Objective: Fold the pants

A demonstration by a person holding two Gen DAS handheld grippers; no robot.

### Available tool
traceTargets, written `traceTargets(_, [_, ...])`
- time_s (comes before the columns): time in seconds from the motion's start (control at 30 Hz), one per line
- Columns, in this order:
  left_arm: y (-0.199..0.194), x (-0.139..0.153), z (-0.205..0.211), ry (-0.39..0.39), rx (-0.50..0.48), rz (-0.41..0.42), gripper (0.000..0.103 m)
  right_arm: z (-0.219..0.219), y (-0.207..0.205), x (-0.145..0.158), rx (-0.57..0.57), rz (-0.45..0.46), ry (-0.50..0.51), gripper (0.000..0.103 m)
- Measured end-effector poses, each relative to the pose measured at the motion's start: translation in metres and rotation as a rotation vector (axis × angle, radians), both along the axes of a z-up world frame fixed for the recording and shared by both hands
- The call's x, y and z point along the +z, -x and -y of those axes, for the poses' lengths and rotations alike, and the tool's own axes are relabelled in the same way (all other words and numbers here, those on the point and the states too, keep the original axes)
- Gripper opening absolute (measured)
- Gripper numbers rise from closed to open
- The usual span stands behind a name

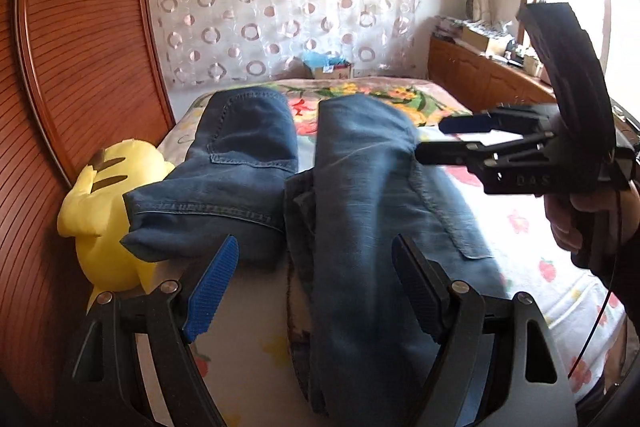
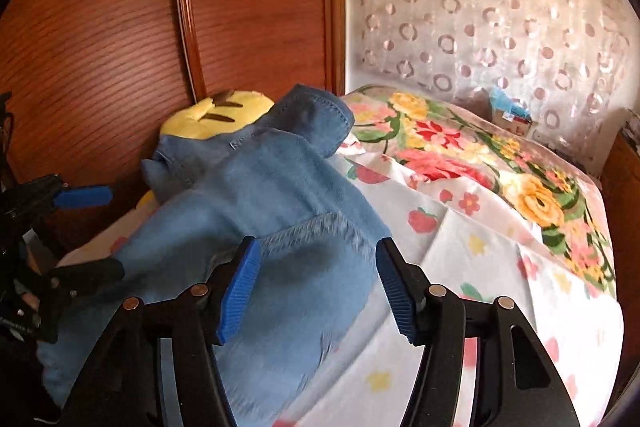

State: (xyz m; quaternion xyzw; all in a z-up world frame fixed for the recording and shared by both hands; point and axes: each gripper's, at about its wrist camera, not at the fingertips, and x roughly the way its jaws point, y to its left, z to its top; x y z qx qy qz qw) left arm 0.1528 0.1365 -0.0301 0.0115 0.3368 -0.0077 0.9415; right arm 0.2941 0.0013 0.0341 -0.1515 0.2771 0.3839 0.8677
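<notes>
Denim, blue and limp, makes up the pants (image 1: 360, 195), which lie on the floral bed (image 1: 532, 251) with the two legs running near to far and the waist end at the left propped against a yellow plush (image 1: 92, 211). I judge the cloth fairly heavy for clothing but soft: it will sag and crease wherever it hangs free, yet is not slippery, so ridged pads should bite well. Hems, the waistband and the thick side seams look like the best places to pinch, taking both layers at once.

Neither tool holds anything. Left gripper (image 1: 316, 291) stands spread wide over the near leg, pads clear of the cloth. Right gripper (image 2: 320, 287) is also released, its jaws parted above the denim.

Only readable writing: "DAS" moulded on the right gripper's body, seen from the left wrist.
</notes>
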Motion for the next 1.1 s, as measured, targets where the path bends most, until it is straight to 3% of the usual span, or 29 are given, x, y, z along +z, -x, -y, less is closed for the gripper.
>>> traceTargets(0.4, [-0.028,-0.037,-0.013,0.028,0.011,-0.104,0.080,-0.015,-0.050,-0.026,0.033,-0.063,0.032,0.075])
traceTargets(0.6, [-0.028,-0.046,-0.015,0.064,-0.010,-0.128,0.080,0.001,-0.058,-0.016,0.018,-0.124,-0.015,0.080])
traceTargets(0.87, [-0.036,-0.042,-0.028,0.194,-0.056,-0.157,0.080,0.020,-0.058,-0.025,0.002,-0.217,-0.020,0.086])
traceTargets(1.1, [-0.050,-0.046,-0.025,0.298,-0.136,-0.195,0.060,0.024,-0.067,-0.032,0.011,-0.306,-0.059,0.086])
